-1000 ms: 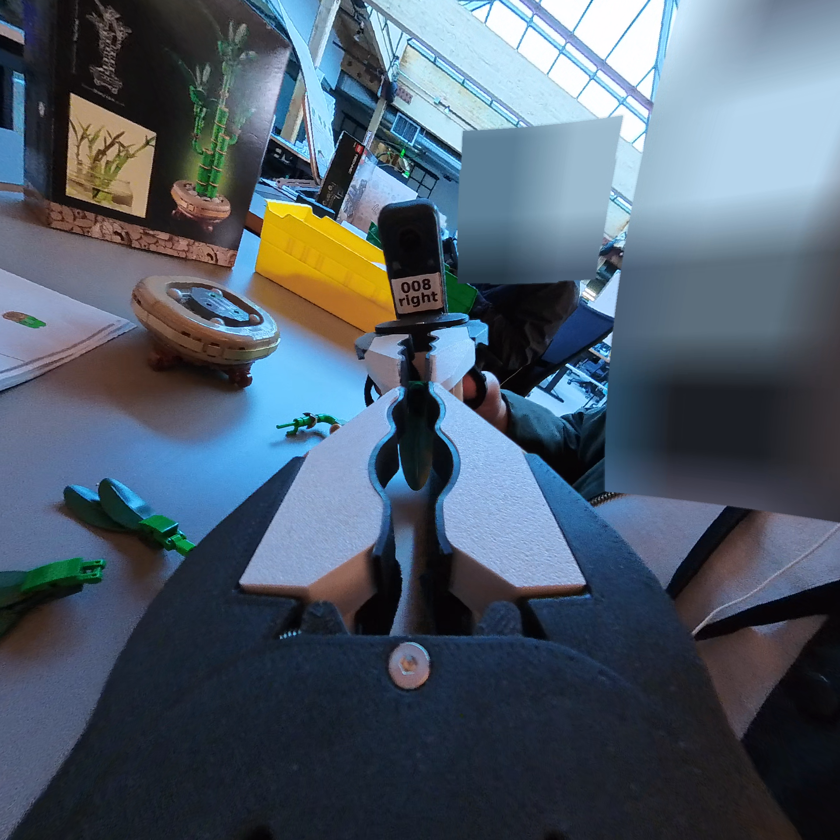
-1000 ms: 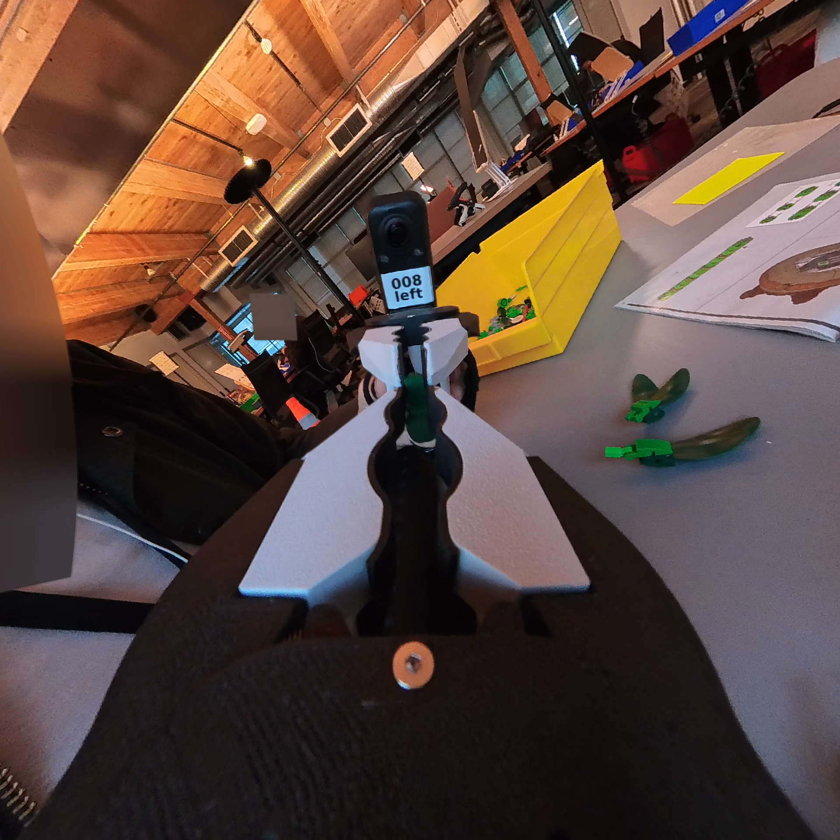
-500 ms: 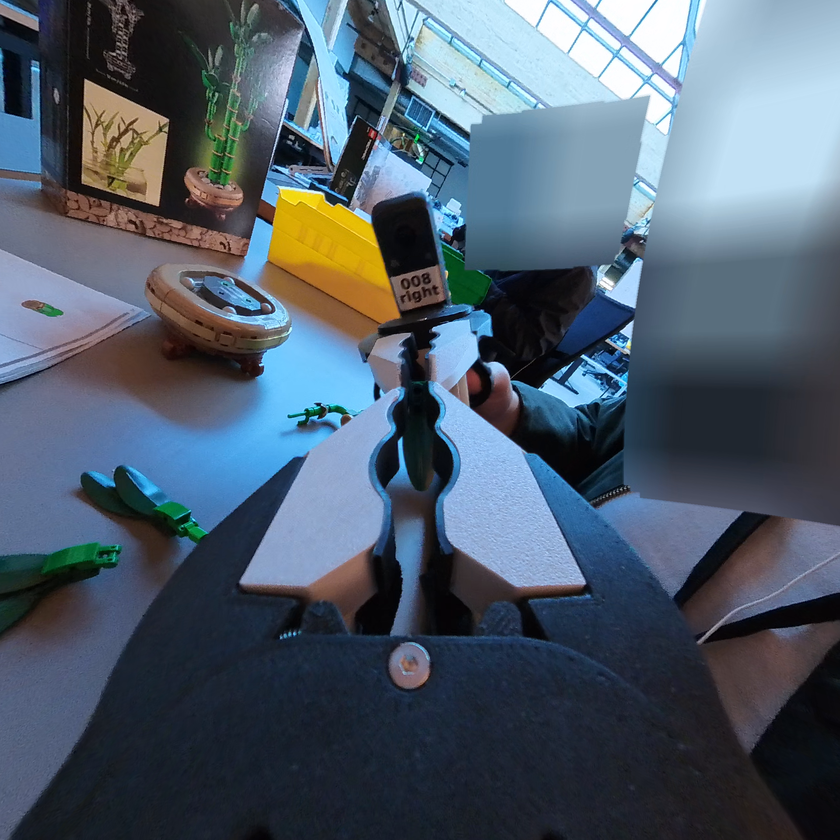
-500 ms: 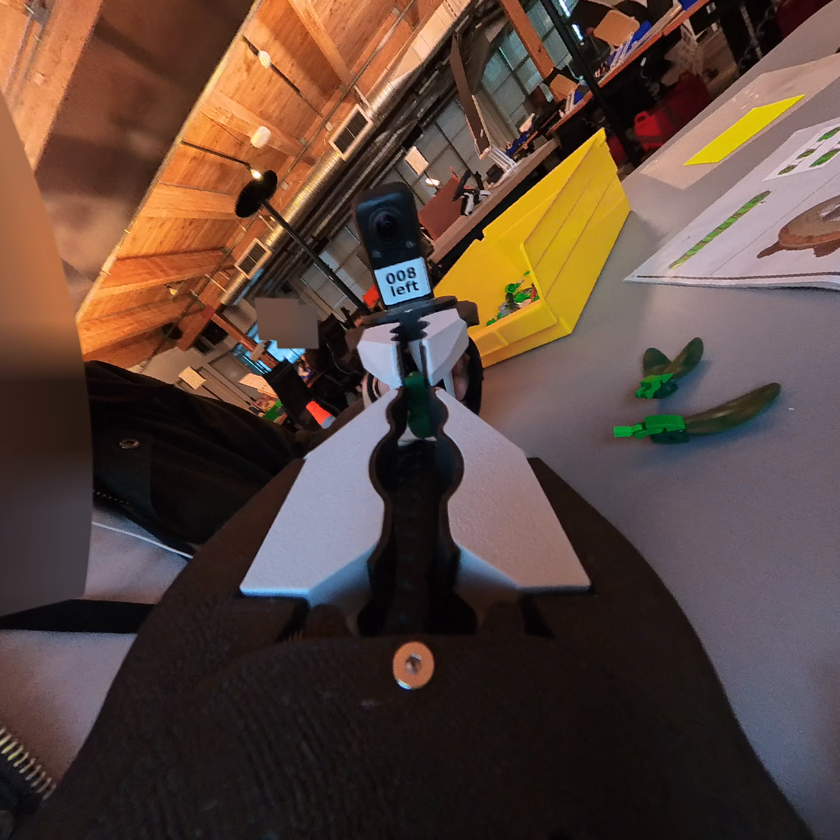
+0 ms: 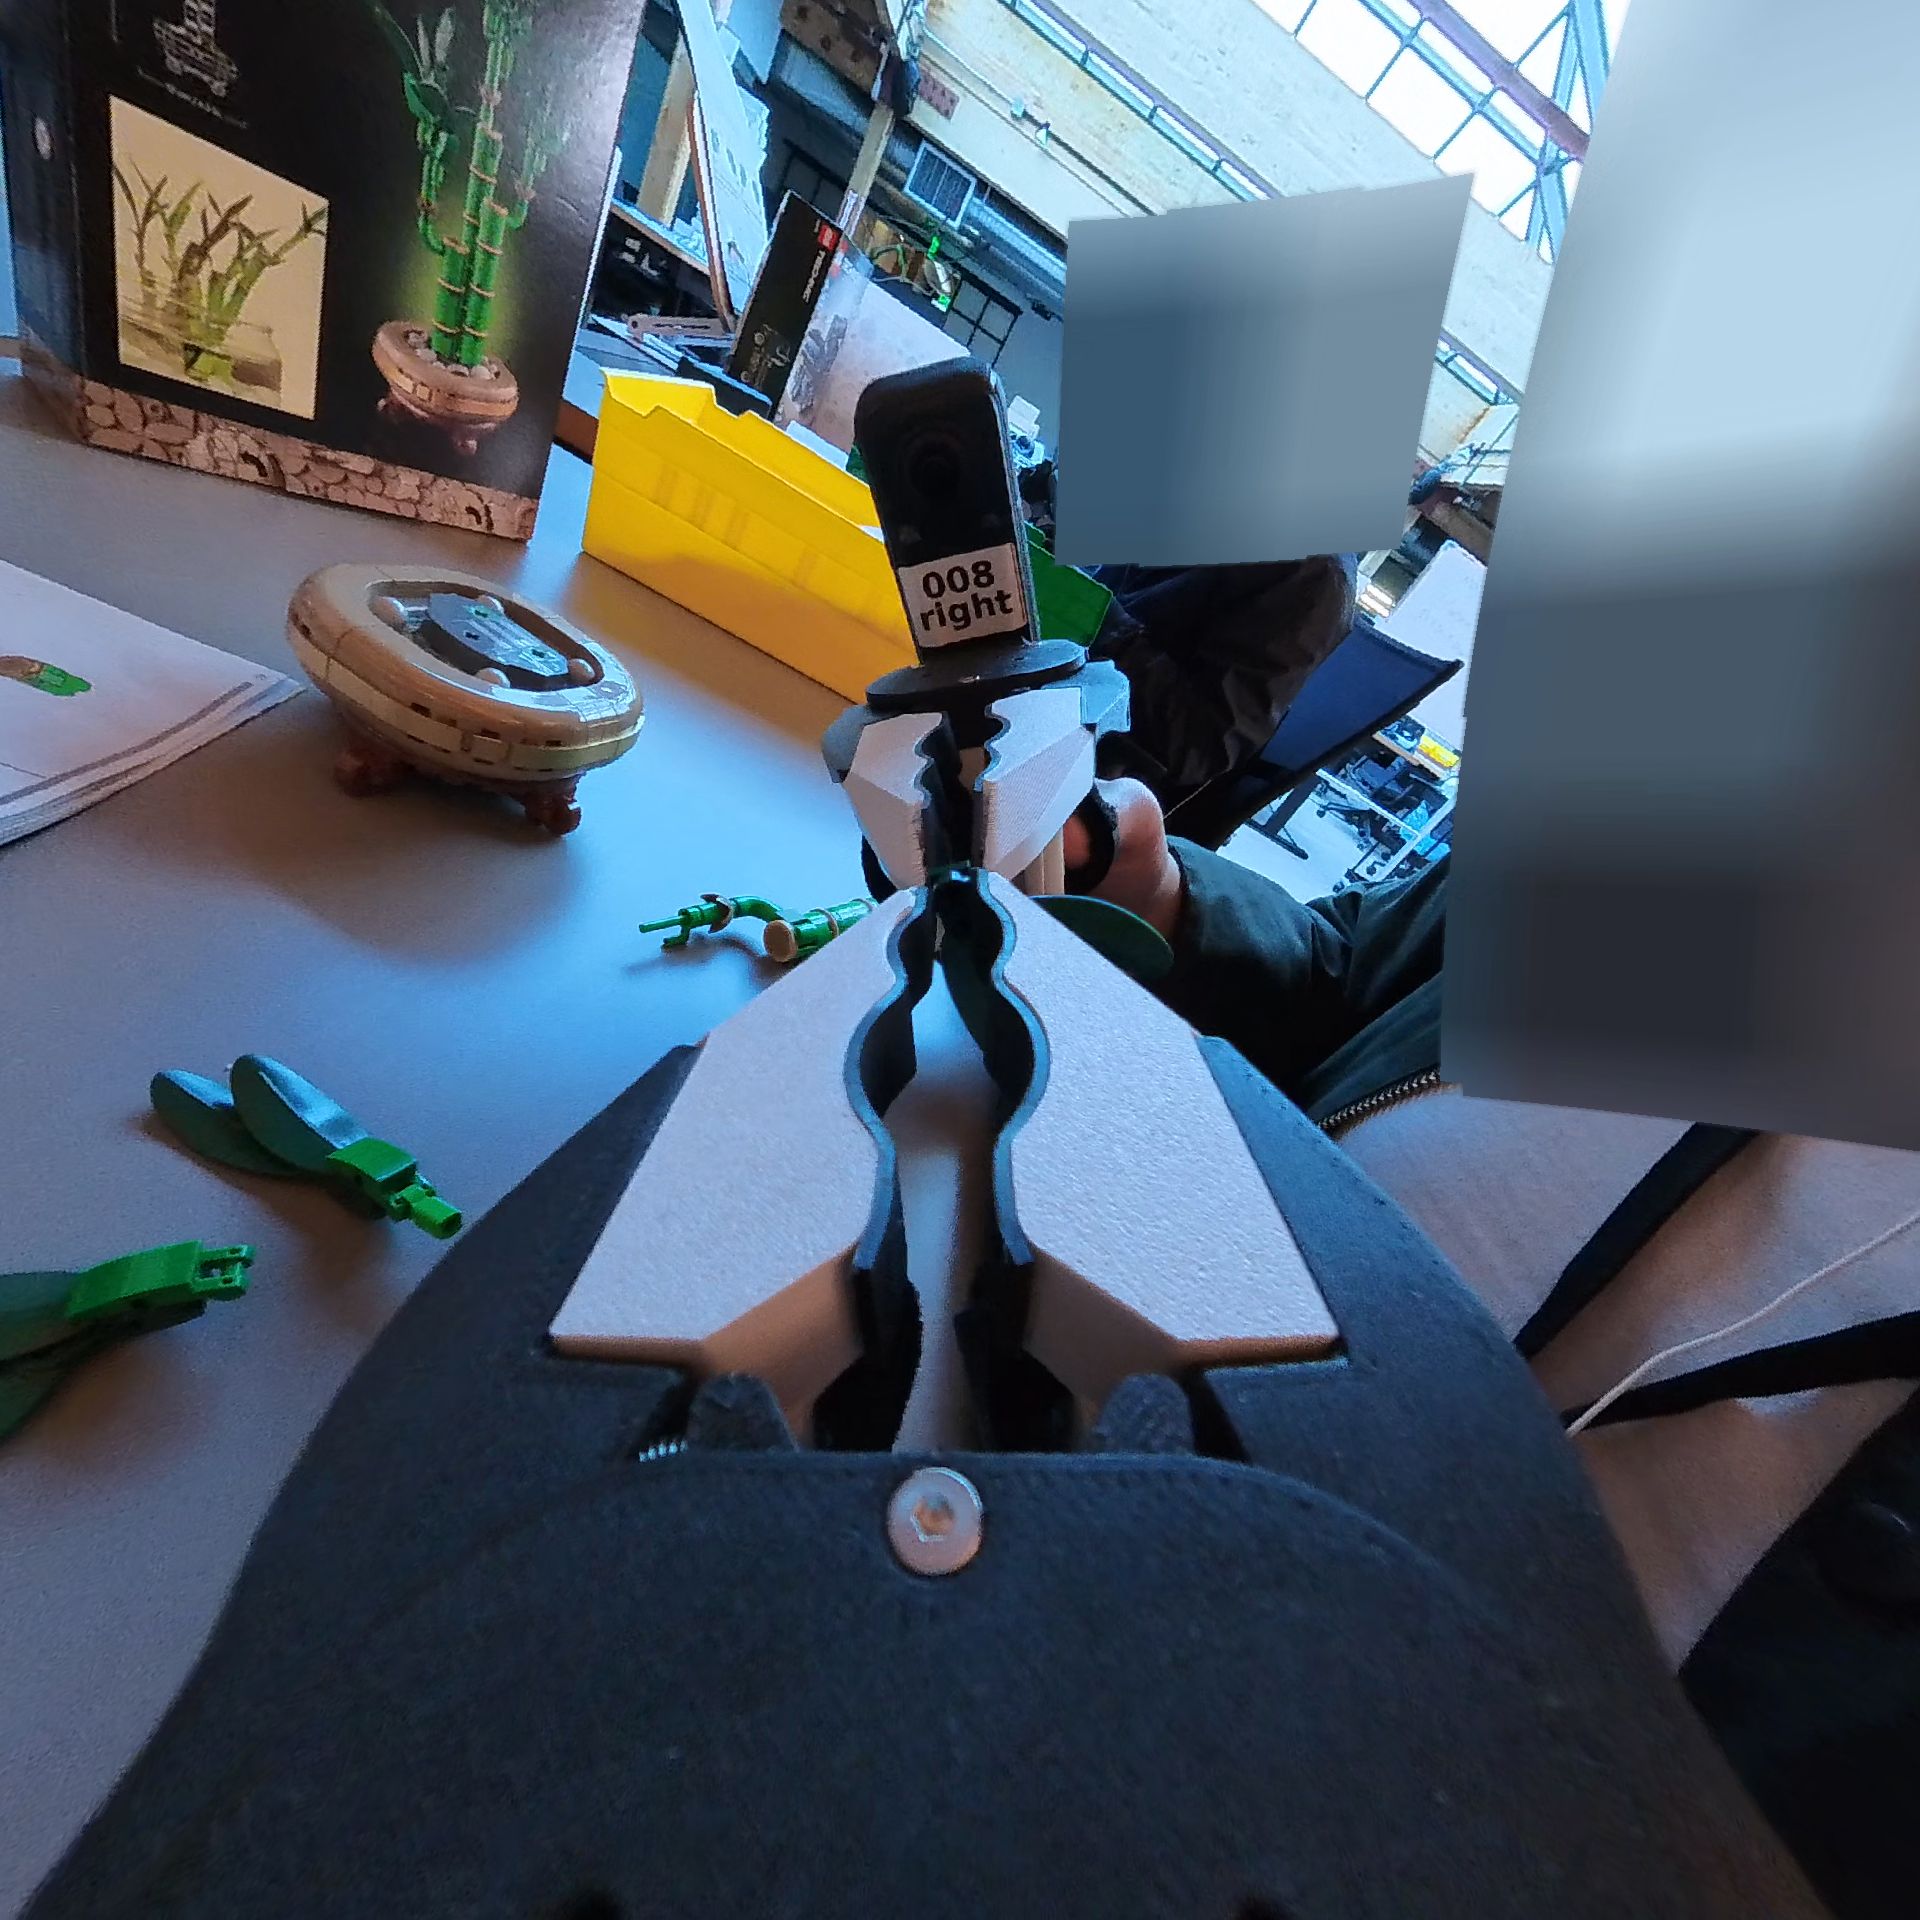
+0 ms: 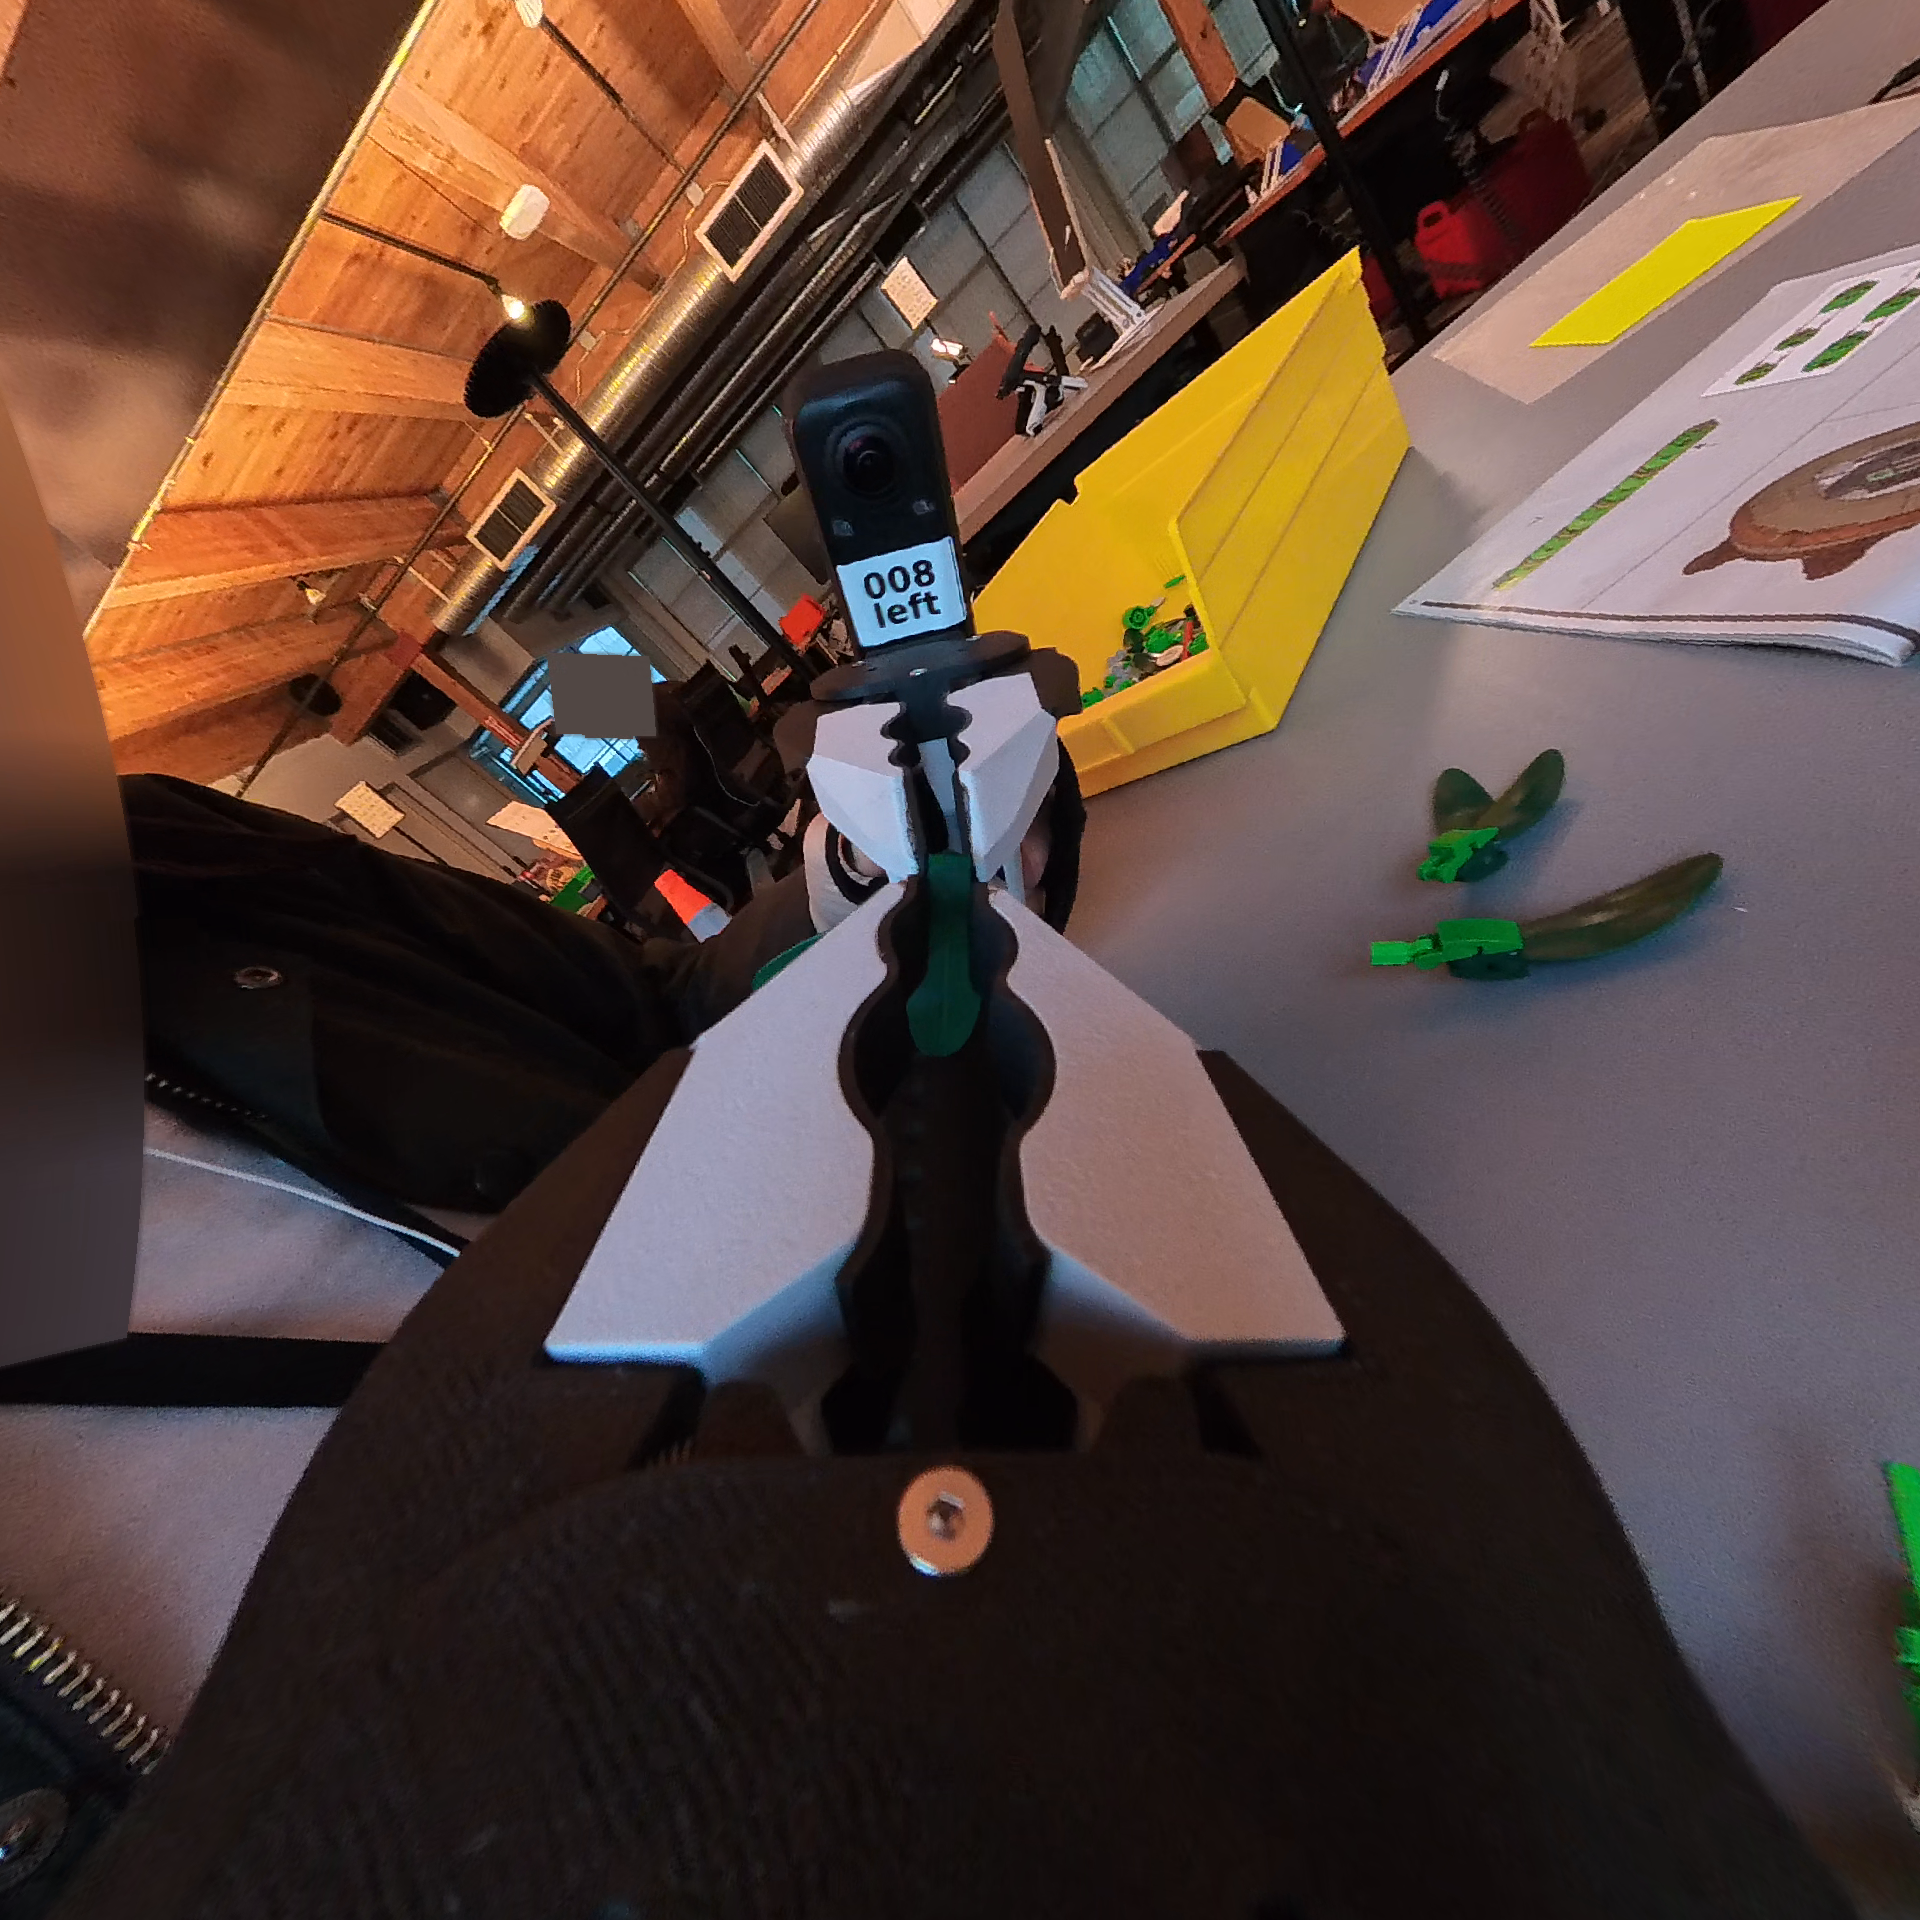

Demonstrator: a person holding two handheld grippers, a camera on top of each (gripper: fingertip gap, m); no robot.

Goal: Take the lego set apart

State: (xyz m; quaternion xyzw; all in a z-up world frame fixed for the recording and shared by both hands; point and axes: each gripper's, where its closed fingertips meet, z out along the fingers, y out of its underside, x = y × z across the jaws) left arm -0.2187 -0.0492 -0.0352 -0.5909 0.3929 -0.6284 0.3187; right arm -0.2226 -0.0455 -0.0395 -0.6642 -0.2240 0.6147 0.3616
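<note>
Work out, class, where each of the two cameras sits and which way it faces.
Left wrist view: sits on the left gripper, looking along its fingers at the right gripper, with a hand behind it.
Right wrist view: sits on the right gripper, facing the left gripper head-on.
Shared: the green leaf piece pinched between both, the yellow bin and the grey table.

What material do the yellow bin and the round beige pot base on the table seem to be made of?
The yellow bin looks like moulded plastic: one even colour, ribbed walls, a soft sheen. The round pot base appears to be built from small plastic bricks: beige curved pieces with visible seams, a dark studded top and brown feet, slightly glossy.
</note>
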